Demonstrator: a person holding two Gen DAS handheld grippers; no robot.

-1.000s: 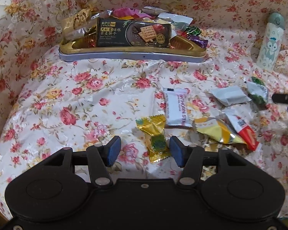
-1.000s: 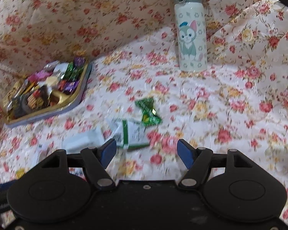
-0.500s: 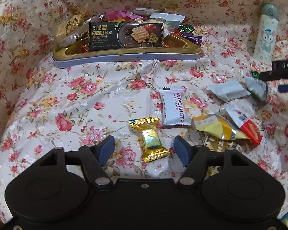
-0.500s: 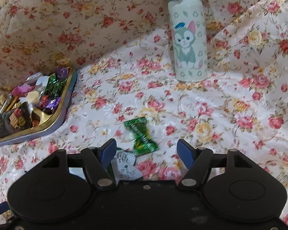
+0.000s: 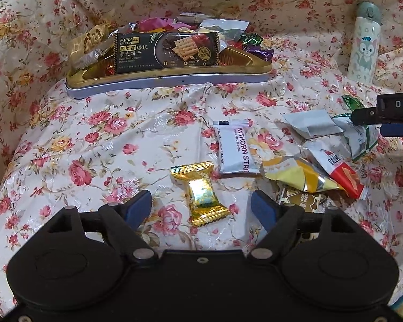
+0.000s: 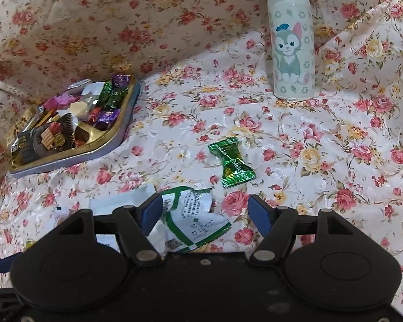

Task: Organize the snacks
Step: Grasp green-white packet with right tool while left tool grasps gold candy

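Note:
A gold-wrapped candy (image 5: 202, 194) lies on the floral cloth between the blue pads of my left gripper (image 5: 201, 206), whose jaws are opening and do not touch it. Just beyond it lie a white hawthorn strip packet (image 5: 235, 147), a yellow packet (image 5: 298, 174) and a red-and-white packet (image 5: 338, 169). My right gripper (image 6: 207, 210) stands open over a crumpled green-and-white packet (image 6: 193, 217), which lies close to the left pad. A green candy (image 6: 231, 162) rests a little ahead of it. The gold tray (image 5: 174, 76) at the back is heaped with snacks, a black cracker packet (image 5: 166, 49) in front.
A white cat-print bottle (image 6: 291, 48) stands upright at the back right. A grey packet (image 5: 309, 126) lies beside the green-and-white one. The floral cloth rises in folds behind the tray (image 6: 115, 136) and on the right.
My left gripper's jaws have spread wider around the gold candy. My right gripper has shifted slightly over the green-and-white packet, with its jaws unchanged.

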